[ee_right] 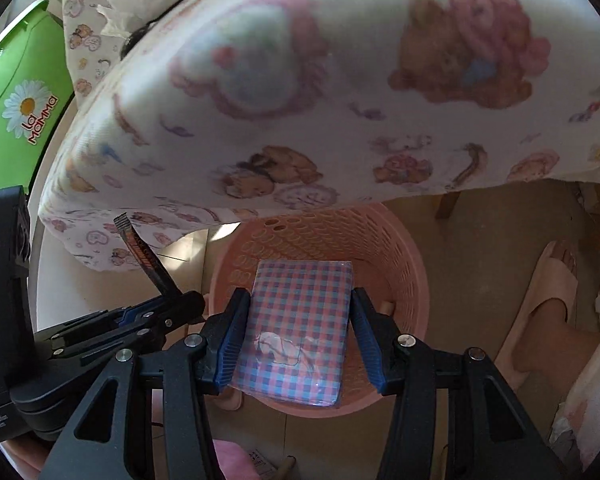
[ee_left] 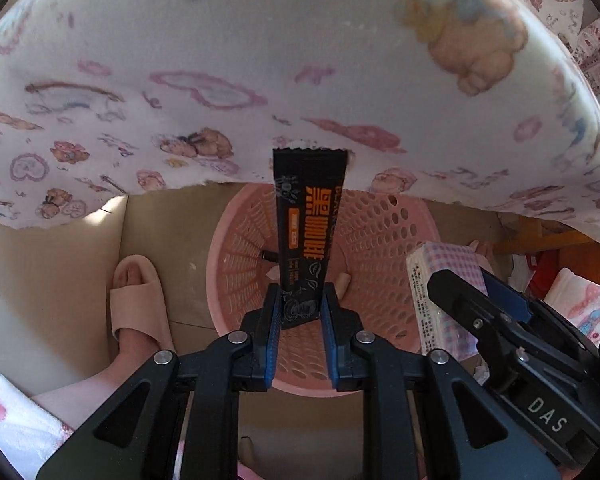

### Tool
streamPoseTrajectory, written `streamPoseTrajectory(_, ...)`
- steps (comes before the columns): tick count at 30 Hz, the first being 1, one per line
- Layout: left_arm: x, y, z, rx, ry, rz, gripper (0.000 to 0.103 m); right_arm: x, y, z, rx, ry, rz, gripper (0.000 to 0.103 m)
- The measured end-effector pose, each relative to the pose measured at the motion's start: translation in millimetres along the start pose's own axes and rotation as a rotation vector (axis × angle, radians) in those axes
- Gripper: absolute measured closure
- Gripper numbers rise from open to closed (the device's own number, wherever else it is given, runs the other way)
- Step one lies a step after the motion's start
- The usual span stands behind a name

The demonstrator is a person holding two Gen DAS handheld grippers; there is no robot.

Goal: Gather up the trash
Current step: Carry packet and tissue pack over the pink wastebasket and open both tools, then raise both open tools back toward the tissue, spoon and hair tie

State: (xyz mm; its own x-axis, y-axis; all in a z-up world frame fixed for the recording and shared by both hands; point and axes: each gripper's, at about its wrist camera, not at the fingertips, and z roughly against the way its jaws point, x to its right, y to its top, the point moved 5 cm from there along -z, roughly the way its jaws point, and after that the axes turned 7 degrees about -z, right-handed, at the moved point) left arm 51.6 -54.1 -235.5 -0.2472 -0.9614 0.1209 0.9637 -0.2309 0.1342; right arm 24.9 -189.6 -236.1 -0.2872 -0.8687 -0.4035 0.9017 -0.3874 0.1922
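My left gripper [ee_left: 300,304] is shut on a black coffee sachet [ee_left: 306,232] with orange print, held upright above a pink perforated basket [ee_left: 384,248] on the floor. My right gripper [ee_right: 300,320] is shut on a pink and blue checked tissue pack [ee_right: 300,320], which hangs over the same pink basket [ee_right: 392,248]. In the left wrist view the right gripper [ee_left: 472,288] with the tissue pack [ee_left: 440,280] shows at the right. In the right wrist view the left gripper [ee_right: 172,300] with the sachet [ee_right: 144,256] shows at the left. Small bits lie at the basket's bottom.
A table with a bear-print cloth [ee_left: 300,80] overhangs the basket. A person's feet in pink slippers [ee_left: 138,300] [ee_right: 556,280] stand on the beige floor on either side. A green box [ee_right: 24,92] and a crumpled tissue [ee_right: 128,8] lie at the upper left.
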Motion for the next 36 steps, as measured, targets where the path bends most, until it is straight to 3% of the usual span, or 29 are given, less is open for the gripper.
streamPoseTrajectory(11, -7.3, -4.7, -17.4, -0.078, -0.002, 0.050, 0.085, 21.5, -5.2, -38.5, -0.097, -0.033, -0.074, 0.048)
streamPoseTrajectory(23, -13.8, -6.8, -3.8, -0.056, 0.030, 0.052, 0.079, 29.8, -2.1, -28.9, -0.073, -0.016, -0.104, 0.039)
streamPoseTrajectory(29, -18.9, -2.6, 25.7, 0.019, 0.025, 0.073, 0.076, 22.5, 0.4, -5.3, 0.003, -0.047, -0.070, 0.035)
streamPoseTrajectory(36, -24.8, 3.0, 64.6, 0.127, 0.059, 0.074, 0.072, -0.9, 9.6, 38.8, 0.151, -0.092, 0.027, 0.034)
